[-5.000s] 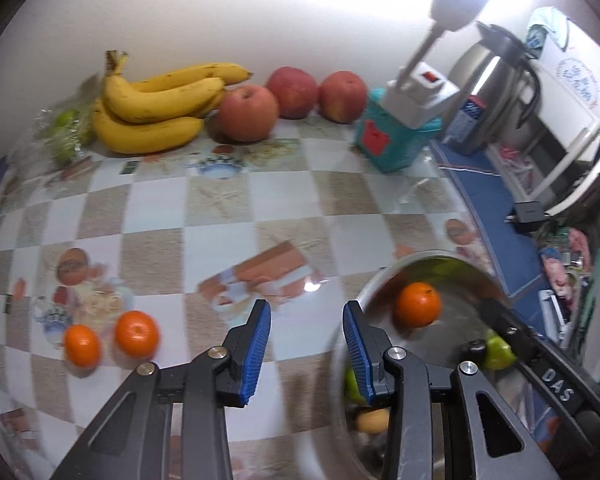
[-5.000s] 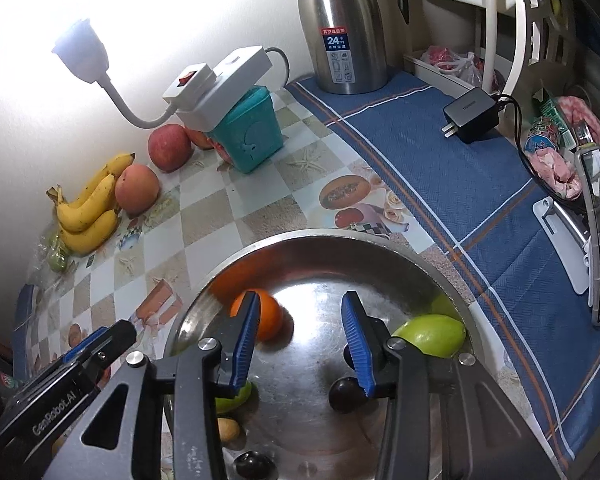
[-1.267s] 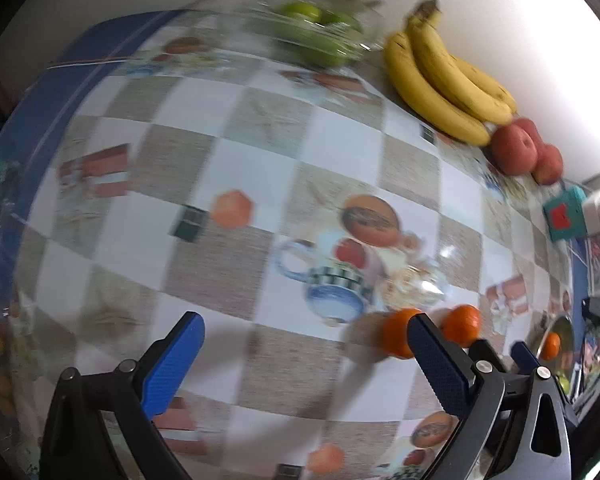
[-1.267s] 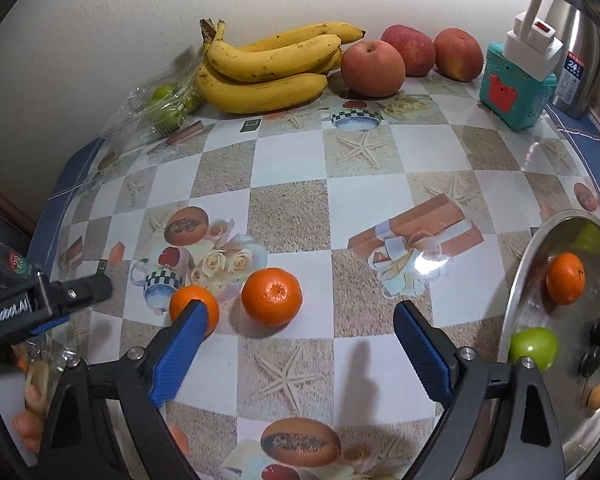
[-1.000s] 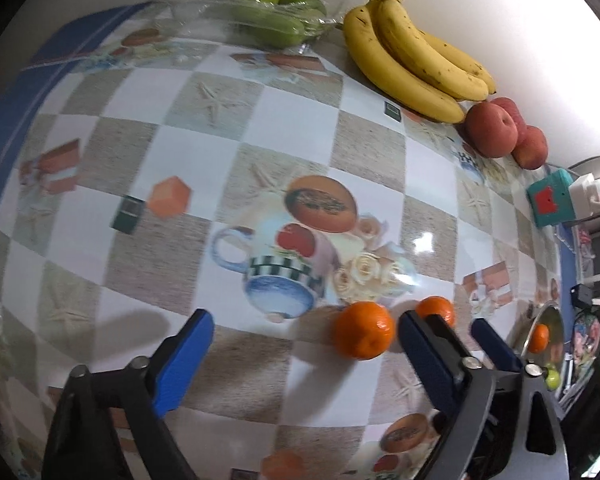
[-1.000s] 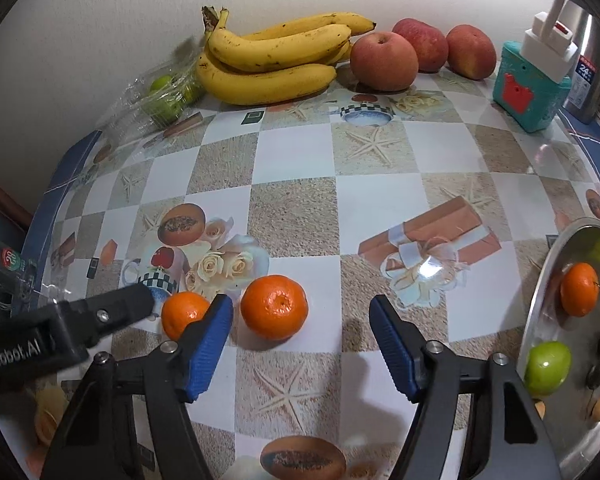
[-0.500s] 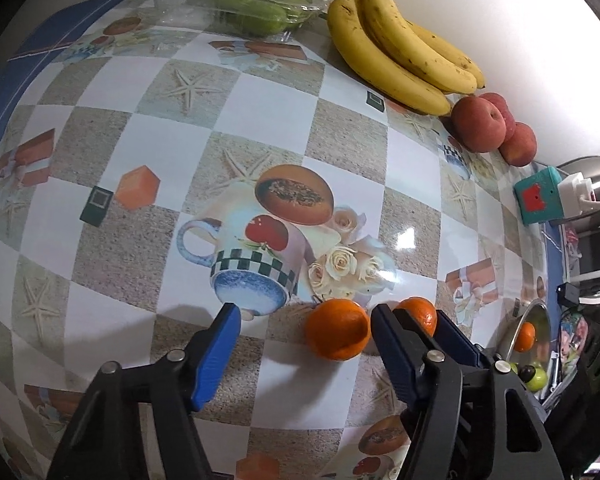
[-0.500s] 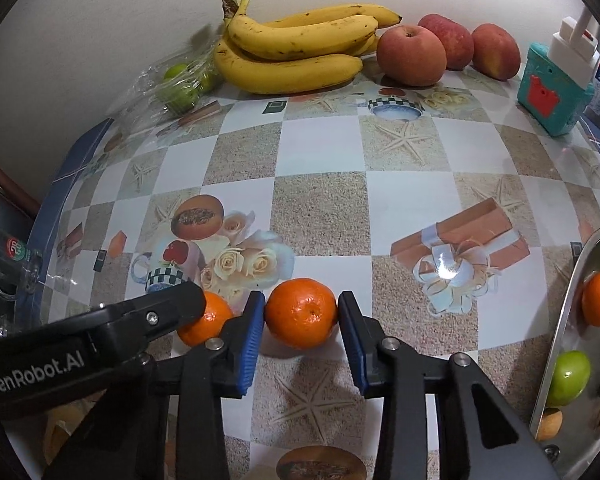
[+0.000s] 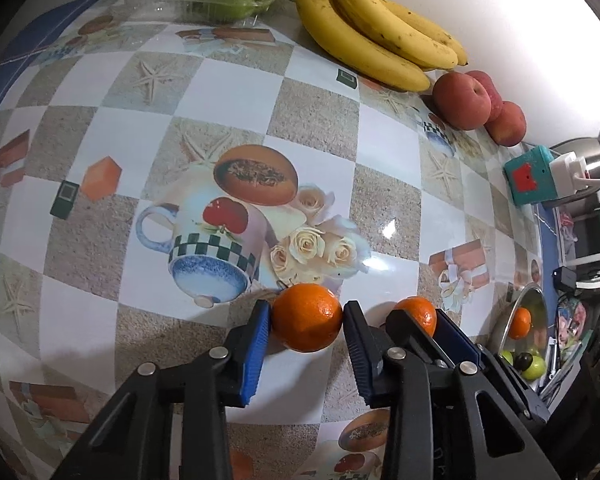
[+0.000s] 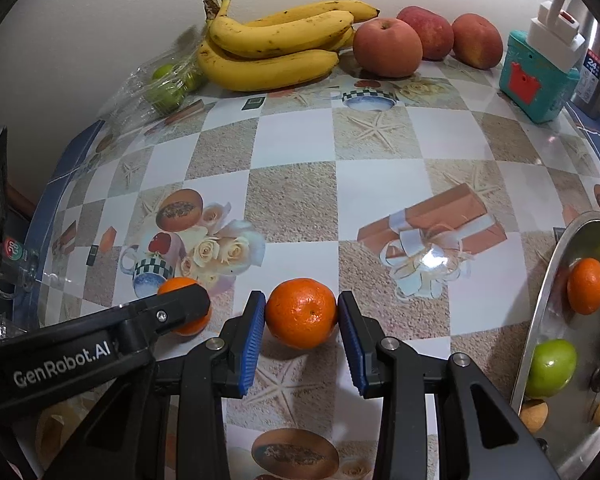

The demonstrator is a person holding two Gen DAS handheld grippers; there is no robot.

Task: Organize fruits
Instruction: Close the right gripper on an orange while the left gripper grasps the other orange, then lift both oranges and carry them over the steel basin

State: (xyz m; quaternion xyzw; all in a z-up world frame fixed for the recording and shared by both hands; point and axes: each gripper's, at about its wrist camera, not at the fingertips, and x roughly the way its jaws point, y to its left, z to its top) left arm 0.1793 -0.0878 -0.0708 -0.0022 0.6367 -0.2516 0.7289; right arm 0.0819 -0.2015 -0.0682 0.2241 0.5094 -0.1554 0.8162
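**A:** Gripping anything, the two grippers?

**B:** Yes. The left gripper [image 9: 306,322] is clamping one orange [image 9: 307,317] between its blue pads; its jaws have just been closing onto it. The right gripper [image 10: 301,314] is pinching the other orange [image 10: 301,313] the same way, and its jaws have just been closing too.

**A:** Where are both oranges sitting?

**B:** Both are resting on the checked tablecloth [image 10: 292,196], side by side near its front edge, just below the printed cup and roses.

**A:** And the bowl?

**B:** The metal bowl [image 10: 540,292] is lying at the right edge, holding a third orange [image 10: 586,286] and a green apple [image 10: 550,368]. Bananas [image 10: 272,46] and red apples [image 10: 388,46] are lining the back edge by the wall.
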